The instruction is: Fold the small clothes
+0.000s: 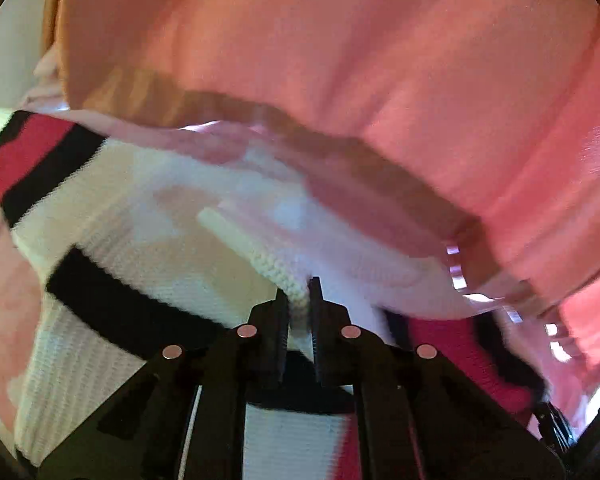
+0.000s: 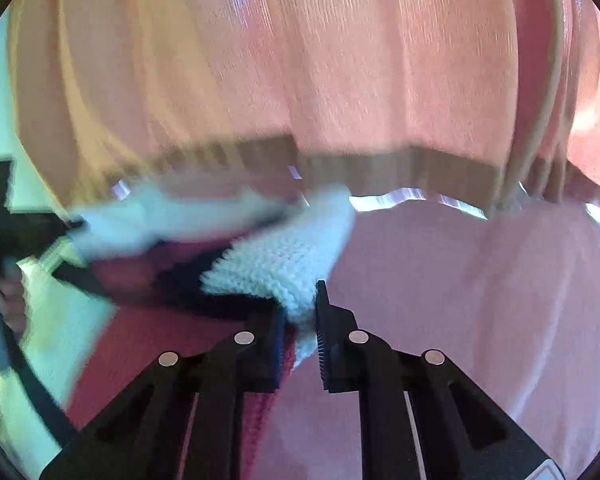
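Jaws clamped, both grippers (image 1: pixel 299 296) (image 2: pixel 300 304) pinching sweater (image 1: pixel 276 268)

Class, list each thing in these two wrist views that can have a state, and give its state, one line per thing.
left gripper: shut on the knit garment's white edge.
right gripper: shut on the knit garment.
knit garment: lifted, held between both grippers, not yet folded.
pink cloth: spread underneath.
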A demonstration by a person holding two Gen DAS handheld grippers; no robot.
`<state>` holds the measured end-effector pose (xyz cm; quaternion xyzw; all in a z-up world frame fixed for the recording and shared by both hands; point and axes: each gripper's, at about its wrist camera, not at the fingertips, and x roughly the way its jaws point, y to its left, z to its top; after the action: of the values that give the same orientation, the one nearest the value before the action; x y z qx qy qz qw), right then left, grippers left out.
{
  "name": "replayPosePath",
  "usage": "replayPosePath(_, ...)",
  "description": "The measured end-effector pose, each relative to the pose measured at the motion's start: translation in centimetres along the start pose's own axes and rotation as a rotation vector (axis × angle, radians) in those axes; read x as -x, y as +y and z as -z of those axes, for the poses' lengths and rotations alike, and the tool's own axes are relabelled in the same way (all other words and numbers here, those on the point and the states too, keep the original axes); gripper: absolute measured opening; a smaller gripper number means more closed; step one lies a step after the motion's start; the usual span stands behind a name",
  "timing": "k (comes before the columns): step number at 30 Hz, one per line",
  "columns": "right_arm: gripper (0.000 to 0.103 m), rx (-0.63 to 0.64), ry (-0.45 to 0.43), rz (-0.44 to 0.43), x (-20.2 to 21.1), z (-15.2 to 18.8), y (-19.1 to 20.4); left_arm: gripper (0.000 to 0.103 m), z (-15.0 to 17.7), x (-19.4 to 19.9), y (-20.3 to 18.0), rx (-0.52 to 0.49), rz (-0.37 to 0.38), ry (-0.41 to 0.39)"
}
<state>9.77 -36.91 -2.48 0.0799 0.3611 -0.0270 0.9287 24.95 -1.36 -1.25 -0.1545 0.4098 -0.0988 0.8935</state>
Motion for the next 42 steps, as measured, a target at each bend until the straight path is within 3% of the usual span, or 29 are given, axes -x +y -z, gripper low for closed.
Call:
replayPosePath(2,0.014,-0.039,0.137,0.01,-3.2,1.9,-1.3,0.009,1.0,-2.5,1.6,0.01,-0.049,0.085)
replayPosePath(3,0.014,-0.051,0.136,0.002,-3.4,2.4,-1.4,0.009,1.6,-3.5,2.3,0.022,-0.061,0.122)
replayPosePath(9,0.015,-0.016,0.107,-0.005,-2.0,1.9,-0.9,0.01,0.9,-1.4,2.0,-0.003,-0.016,0.044)
replayPosePath(12,0.02,-0.028,0.181,-0.001,-3.3,2.6,-1.5,0.013,1.8,-3.1,2.8,-0.015,-0.065,0.112)
replayPosePath(14,0.026,-0.051,0.193,0.004,-2.3,2.2,-1.8,0.014,2.3,-3.3,3.4,0.0,-0.052,0.112)
replayPosePath(16,0.027,-0.051,0.166,0.013,-0.5,1.6,-1.8,0.016,1.9,-2.5,3.4,0.021,-0.034,0.113)
replayPosePath(18,0.03,-0.05,0.07,0.022,2.8,0.9,-1.2,0.019,1.5,-1.2,3.6,0.026,-0.044,0.069)
replayPosePath(21,0.031,-0.037,-0.003,-0.041,4.1,-0.2,0.6,0.022,1.1,-1.5,4.5,0.047,-0.073,0.065)
replayPosePath(24,0.03,-0.032,0.036,-0.1,1.7,-0.8,2.5,0.024,1.6,-3.1,5.6,0.088,-0.096,0.106)
replayPosePath(28,0.02,0.003,0.182,-0.039,-3.9,0.8,2.3,0.025,1.7,-2.8,5.3,0.056,-0.113,0.097)
replayPosePath(32,0.022,0.045,0.137,-0.012,-2.2,0.4,2.8,0.024,0.8,-1.0,6.5,0.105,-0.073,0.056)
replayPosePath(35,0.027,0.077,0.082,0.021,0.3,0.1,4.1,0.039,-1.0,1.4,9.2,0.195,-0.086,-0.038)
replayPosePath(38,0.035,0.128,0.046,0.012,2.6,0.3,5.6,0.059,-2.8,3.7,14.3,0.307,-0.166,-0.133)
replayPosePath(42,0.041,0.148,0.029,-0.034,4.4,0.7,6.9,0.06,-5.4,4.2,23.7,0.439,-0.276,-0.17)
